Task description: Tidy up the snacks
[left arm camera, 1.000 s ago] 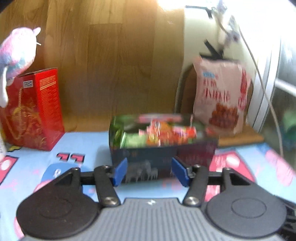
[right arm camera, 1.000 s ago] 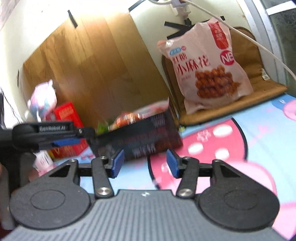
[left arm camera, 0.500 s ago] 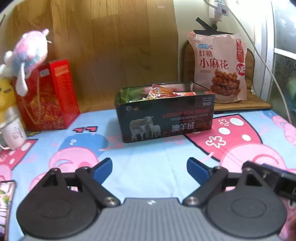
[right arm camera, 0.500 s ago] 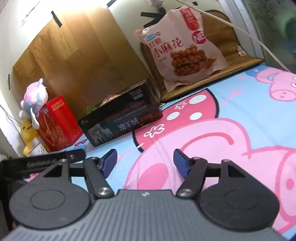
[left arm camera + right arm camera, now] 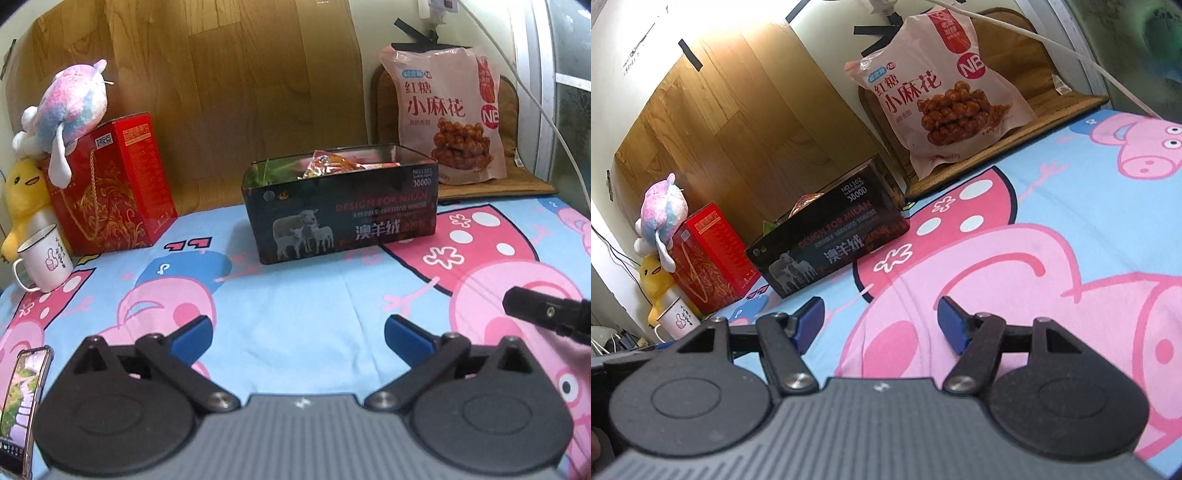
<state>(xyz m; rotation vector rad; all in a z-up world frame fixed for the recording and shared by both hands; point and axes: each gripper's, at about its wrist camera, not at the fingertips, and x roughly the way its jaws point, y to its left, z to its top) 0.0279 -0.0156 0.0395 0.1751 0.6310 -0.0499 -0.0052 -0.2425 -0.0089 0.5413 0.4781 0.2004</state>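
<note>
Both tongs, the left tongs (image 5: 297, 334) and the right tongs (image 5: 882, 320), had just been spread empty and drawn back from the snack tin (image 5: 341, 201), which was left filled.

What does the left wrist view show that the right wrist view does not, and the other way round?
Only the left wrist view shows the phone lying on the sheet and the snack packets inside the open tin. Only the right wrist view shows the pig's face printed on the sheet. Both show the dark tin, snack bag, red box, plush toys and mug.
</note>
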